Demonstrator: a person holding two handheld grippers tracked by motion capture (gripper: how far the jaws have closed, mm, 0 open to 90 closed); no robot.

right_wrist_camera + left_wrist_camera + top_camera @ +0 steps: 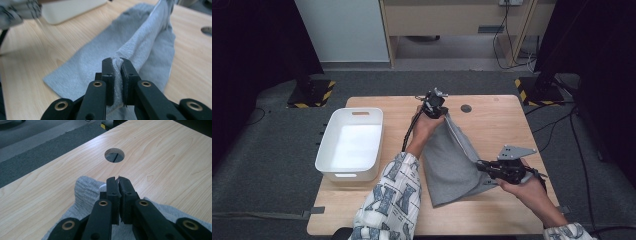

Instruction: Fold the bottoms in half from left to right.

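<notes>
A grey cloth [447,165] is stretched over the middle of the wooden table [492,210], one edge lifted between my two grippers. My left gripper [438,111] holds the cloth's far end near the table's back edge; in the left gripper view its jaws [118,179] are pressed together with grey cloth [85,192] bunched beneath them. My right gripper [482,165] sits at the table's right front, shut on the cloth's near edge. In the right gripper view a fold of cloth [140,47] is pinched between the pads [117,62] and runs taut away from them.
A white plastic bin [351,144] stands at the table's left side. A round cable hole [466,108] is in the tabletop just right of my left gripper. Floor stands with striped bases [312,92] flank the table's far corners.
</notes>
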